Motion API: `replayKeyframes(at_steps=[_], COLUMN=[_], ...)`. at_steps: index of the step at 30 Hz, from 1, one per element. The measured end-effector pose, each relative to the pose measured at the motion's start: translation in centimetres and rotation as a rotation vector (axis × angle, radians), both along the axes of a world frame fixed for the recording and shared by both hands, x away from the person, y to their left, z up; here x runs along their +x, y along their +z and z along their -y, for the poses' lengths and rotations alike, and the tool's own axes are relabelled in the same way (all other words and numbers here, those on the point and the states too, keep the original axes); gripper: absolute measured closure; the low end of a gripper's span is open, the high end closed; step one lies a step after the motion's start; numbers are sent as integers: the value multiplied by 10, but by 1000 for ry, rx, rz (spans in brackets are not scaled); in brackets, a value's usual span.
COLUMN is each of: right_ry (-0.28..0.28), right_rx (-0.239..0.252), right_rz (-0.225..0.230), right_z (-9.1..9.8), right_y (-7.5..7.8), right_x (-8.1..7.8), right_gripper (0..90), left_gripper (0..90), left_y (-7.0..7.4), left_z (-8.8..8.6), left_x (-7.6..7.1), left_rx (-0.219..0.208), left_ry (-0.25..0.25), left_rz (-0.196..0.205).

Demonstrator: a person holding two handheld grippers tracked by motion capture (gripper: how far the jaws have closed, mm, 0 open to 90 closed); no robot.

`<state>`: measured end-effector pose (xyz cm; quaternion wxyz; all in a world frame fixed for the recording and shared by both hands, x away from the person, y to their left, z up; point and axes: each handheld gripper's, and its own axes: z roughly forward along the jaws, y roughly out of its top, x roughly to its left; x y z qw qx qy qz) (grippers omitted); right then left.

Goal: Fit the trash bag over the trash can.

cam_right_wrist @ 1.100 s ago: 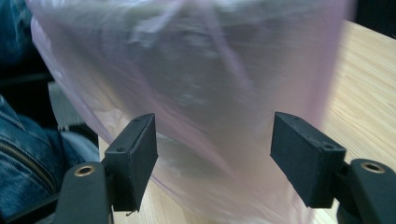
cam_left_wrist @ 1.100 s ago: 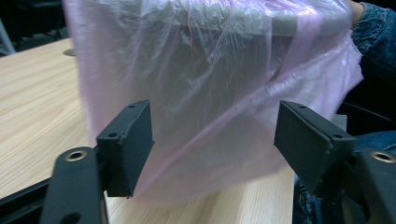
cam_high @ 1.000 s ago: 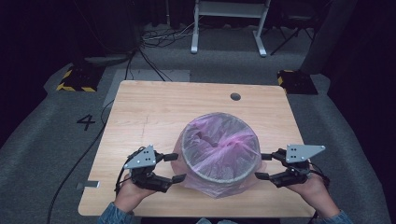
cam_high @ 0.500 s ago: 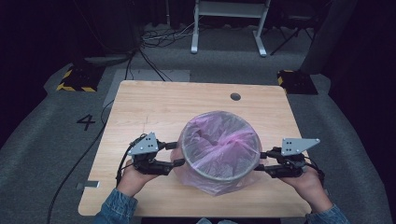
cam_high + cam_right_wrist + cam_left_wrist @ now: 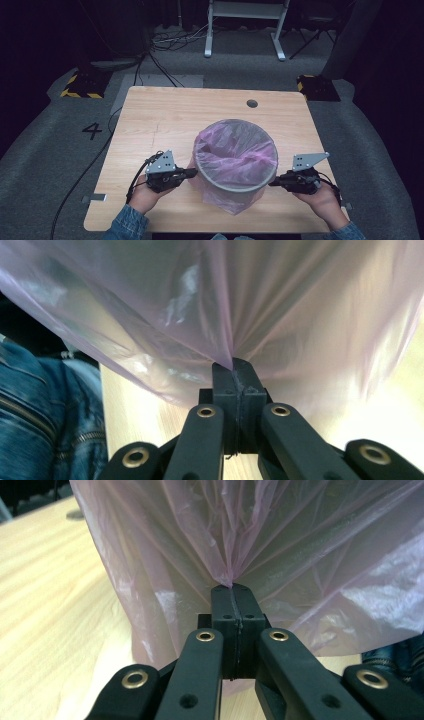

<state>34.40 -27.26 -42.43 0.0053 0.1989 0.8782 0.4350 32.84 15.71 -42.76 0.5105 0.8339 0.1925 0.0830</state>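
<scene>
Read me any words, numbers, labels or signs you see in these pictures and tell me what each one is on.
"4": a dark numeral on the grey floor, left of the wooden table.
The pink bag and the bin carry no print that can be read.

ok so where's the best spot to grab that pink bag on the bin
Grip the loose pink bag film hanging outside the bin, coming in level from opposite sides. It drapes slack there and gathers into pinchable folds, as where the left gripper and right gripper have just closed on it.
</scene>
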Motion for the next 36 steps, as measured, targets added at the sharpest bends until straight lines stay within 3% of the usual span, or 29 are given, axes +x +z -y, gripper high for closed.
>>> replayKeyframes(at_steps=[2,3,5,8,11,13,15,16,20,22,24,25,26,27,29,33,36], right_ry=[0,3,-6,-19,-22,-48,-77,-72,25,100,179,195,186,167,154,92,34], right_rx=[-9,-11,-55,-72,-89,-103,-105,-97,-114,-95,-76,-79,-78,-65,-36,38,59], right_rz=[-35,-53,-63,-114,-98,-92,-142,-167,-191,-192,-190,-184,-167,-149,-141,-65,-6], right_z=[0,0,-1,2,5,11,18,18,8,-1,-9,-11,-12,-10,-2,24,39], right_y=[-13,-18,-28,-39,-38,-39,-42,-43,-44,-42,-39,-37,-34,-31,-24,0,18], right_x=[3,4,4,2,-5,-4,-1,-2,-16,-23,-30,-32,-33,-32,-30,-27,-23], right_gripper=[898,898,898,898,898,898,897,898,897,895,857,805,693,636,583,511,472], left_gripper=[900,900,900,900,900,899,898,898,898,898,898,898,898,898,887,604,479], left_y=[-7,-9,-16,-23,-23,-22,-18,-15,-4,-4,-12,-19,-24,-27,-28,-12,0], left_z=[1,1,1,-2,-5,-8,-8,-7,-4,1,7,11,14,14,13,3,-8], left_x=[2,3,5,3,3,6,5,4,7,12,20,24,27,27,24,9,-6], left_rx=[23,56,91,70,82,60,25,18,-6,33,115,168,198,205,189,110,20], left_ry=[11,29,49,34,63,93,91,100,102,117,141,162,173,181,194,211,180], left_rz=[-13,-6,-22,-44,-39,-47,-21,-10,10,7,-14,-24,-29,-37,-16,26,22])
